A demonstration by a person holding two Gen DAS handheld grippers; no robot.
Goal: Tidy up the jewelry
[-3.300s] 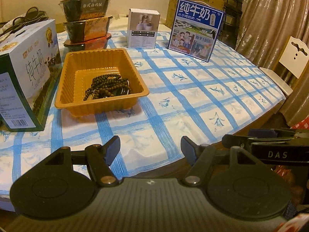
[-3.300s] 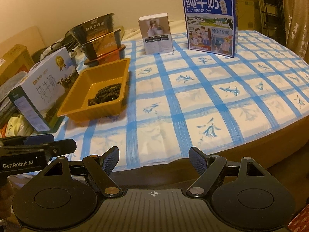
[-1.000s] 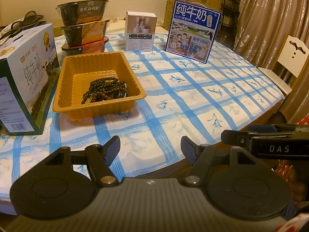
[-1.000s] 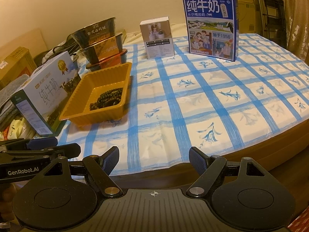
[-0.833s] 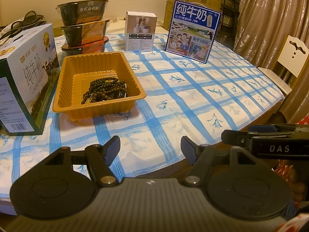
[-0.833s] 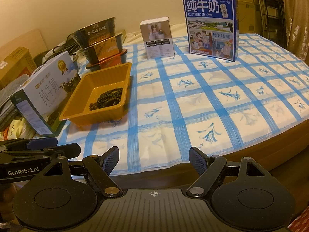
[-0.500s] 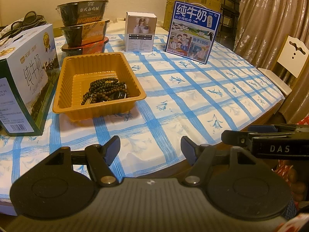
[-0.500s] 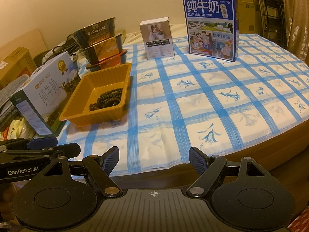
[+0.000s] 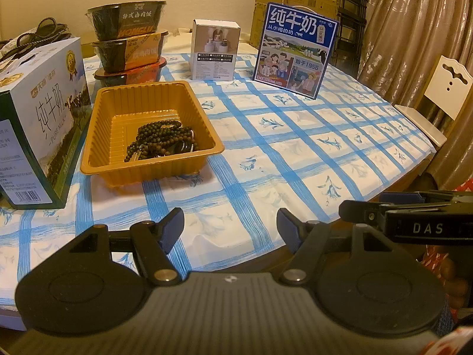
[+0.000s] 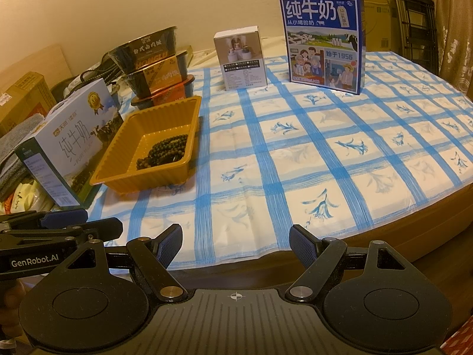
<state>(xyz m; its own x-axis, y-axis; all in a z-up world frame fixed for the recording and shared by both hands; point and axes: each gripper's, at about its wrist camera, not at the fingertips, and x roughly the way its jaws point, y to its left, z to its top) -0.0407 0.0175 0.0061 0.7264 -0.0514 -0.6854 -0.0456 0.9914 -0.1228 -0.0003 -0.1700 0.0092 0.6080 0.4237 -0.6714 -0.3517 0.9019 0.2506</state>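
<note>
Left to right: milk carton (image 9: 44, 124) at the table's (image 9: 295, 153) left edge, orange tray (image 9: 147, 130) just beside it with dark bead strings (image 9: 162, 142) heaped in its near right corner. Stacked bowls (image 9: 127, 47) behind, then white box (image 9: 215, 50), blue box (image 9: 295, 50). Left tool (image 9: 230, 230) and right tool (image 10: 236, 244) both wide, empty, over the near table edge.

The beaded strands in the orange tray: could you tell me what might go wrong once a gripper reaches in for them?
1. The dark beaded strands lie heaped and tangled, so pulling one may drag the others out.
2. The orange tray looks light and may slide or tip on the checked tablecloth.
3. The milk carton stands close beside the tray, so the left gripper could knock it.
</note>
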